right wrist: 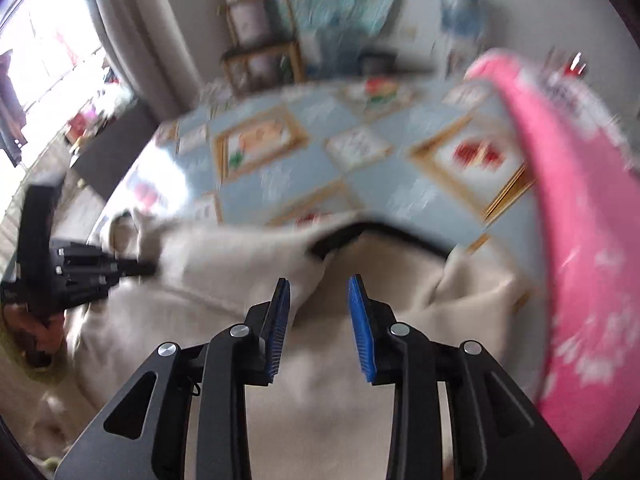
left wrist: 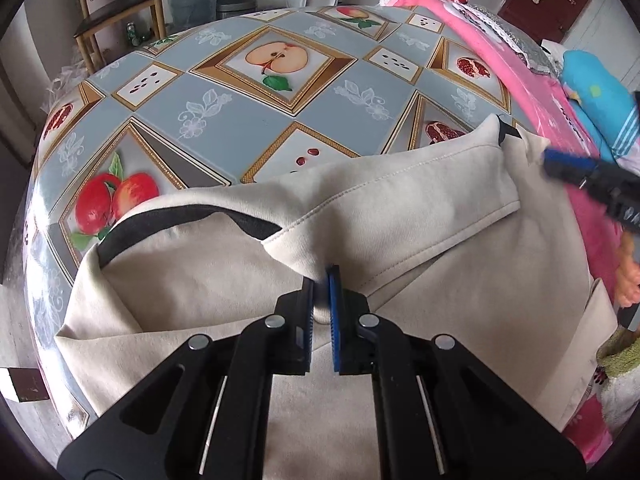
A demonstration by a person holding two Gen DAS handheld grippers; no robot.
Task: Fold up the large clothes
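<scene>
Cream garment [left wrist: 248, 280], black-trimmed neckline, lies spread on the fruit-print surface [left wrist: 256, 108] directly ahead of and beneath both grippers. Left gripper [left wrist: 321, 280] is clamped on a raised fold of the cloth just ahead of its tips. Right gripper [right wrist: 319, 292] has jaws apart, nothing between them, cloth just below; this view is motion-blurred. Judgement: thick knit, soft and limp, moderate weight, not slippery, so it will sag between holds. Best taken at seams or hem edges, both grippers well apart. Pink cloth [left wrist: 520, 80] lies right of the left gripper.
</scene>
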